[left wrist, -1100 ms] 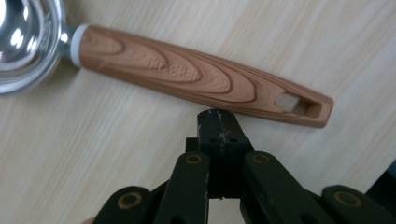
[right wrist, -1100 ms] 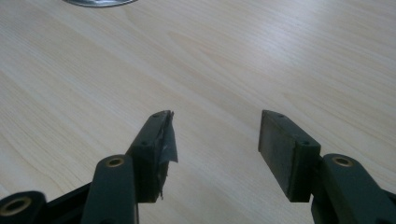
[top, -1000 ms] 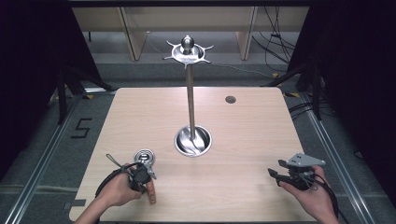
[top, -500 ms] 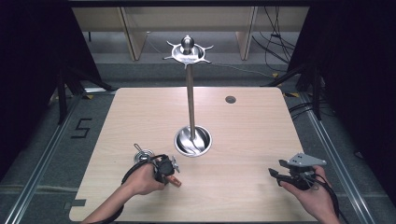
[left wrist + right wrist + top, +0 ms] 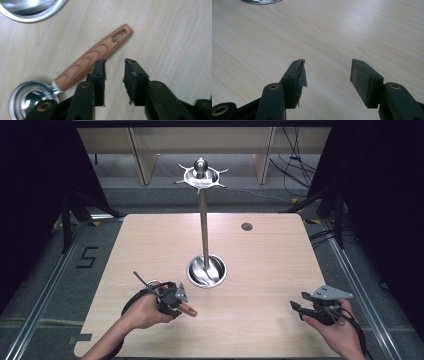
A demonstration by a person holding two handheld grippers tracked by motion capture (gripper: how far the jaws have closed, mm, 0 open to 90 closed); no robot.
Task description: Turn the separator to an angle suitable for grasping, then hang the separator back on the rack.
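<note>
A metal measuring spoon with a wooden handle lies flat on the light wooden table, its shiny bowl toward the lower left of the left gripper view. My left gripper hovers just over the handle; its jaws have just been opening and nothing is between them. In the high view the left gripper sits front left of centre, with the handle's tip poking out beside it. My right gripper rests at the front right, open over bare wood.
A tall metal stand rises from a round dished base at the table's middle to a pronged top. The base's rim lies close beyond the spoon. A small dark hole marks the far side of the table.
The left hand has moved right, toward the stand's base, and risen a little, and the spoon's handle now shows beside it. The right hand has kept still.
</note>
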